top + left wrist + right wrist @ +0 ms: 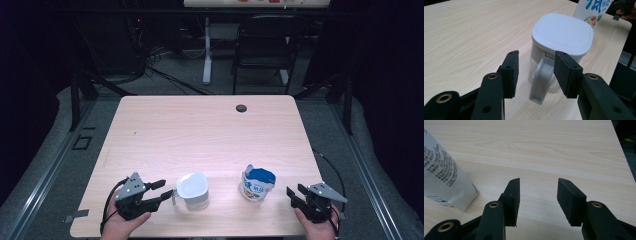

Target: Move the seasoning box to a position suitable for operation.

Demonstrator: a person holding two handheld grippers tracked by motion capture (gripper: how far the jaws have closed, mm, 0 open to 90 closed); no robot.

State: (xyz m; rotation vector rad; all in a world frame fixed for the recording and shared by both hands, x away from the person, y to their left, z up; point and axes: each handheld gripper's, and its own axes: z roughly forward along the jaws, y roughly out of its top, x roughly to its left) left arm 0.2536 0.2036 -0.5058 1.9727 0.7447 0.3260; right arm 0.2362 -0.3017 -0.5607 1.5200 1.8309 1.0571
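**Left fingers stand open at the jug handle; pouch waits beside the idle right gripper**

The white-lidded jug stands upright near the front edge of the counter, its handle turned left toward the left gripper; that orientation probably serves a left-hand grasp. The left gripper view shows the handle between the two fingers, with a gap on each side and no pad pressing on it. The fingers are open and hold nothing.

The blue-topped pouch stands upright to the right of the jug, clearly apart from it. The right gripper rests just right of the pouch. Its fingers are parted over bare counter, with the pouch off to their left, outside the gap.
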